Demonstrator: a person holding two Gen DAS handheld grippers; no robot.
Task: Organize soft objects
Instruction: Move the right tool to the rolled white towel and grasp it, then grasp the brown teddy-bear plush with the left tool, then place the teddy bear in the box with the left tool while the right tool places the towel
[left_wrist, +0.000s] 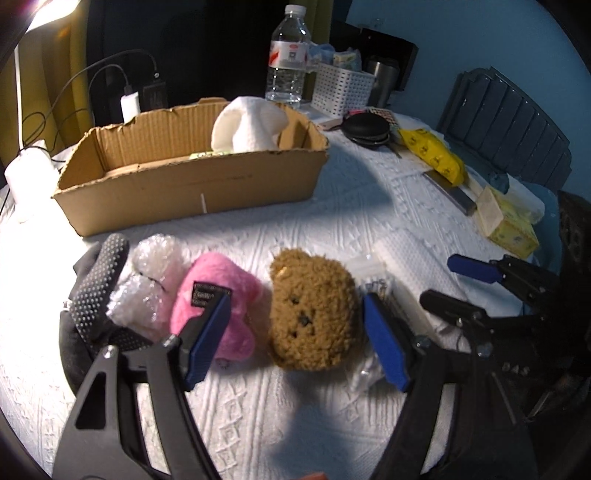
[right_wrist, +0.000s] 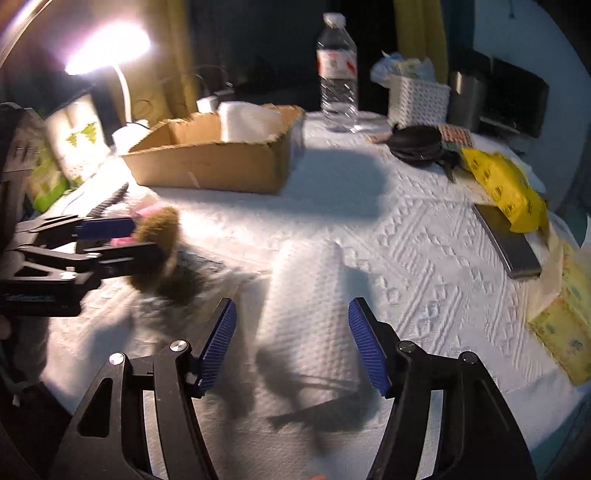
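Soft toys lie in a row on the near part of the white textured tablecloth (left_wrist: 332, 206). From the left wrist view, the left gripper (left_wrist: 295, 339) has its fingers wide apart, one on each side of the brown plush bear (left_wrist: 312, 314). The left blue pad stands in front of the pink plush (left_wrist: 218, 295), the right pad is just beside the bear's right edge; I cannot tell if either pad touches the bear. Left of the pink plush lies a white fluffy toy (left_wrist: 151, 284), and further left a black dotted glove (left_wrist: 96, 291). A clear plastic bag (left_wrist: 369, 280) is behind the right pad.

At the far left stands a cardboard box (left_wrist: 192, 181), open on top, with a white soft bundle (left_wrist: 247, 125) inside at its right end. Behind the box stand a water bottle (left_wrist: 288, 59) and a white basket (left_wrist: 341, 86). At the far right lie a black round pouch (left_wrist: 365, 127) and a yellow packet (left_wrist: 432, 155).

In the right wrist view, the right gripper (right_wrist: 291, 347) also has its fingers apart, on both sides of a folded white towel (right_wrist: 310, 314) that lies on the cloth. The picture is blurred here, so contact with the towel I cannot tell. A lamp (right_wrist: 107, 48) shines at the far left.
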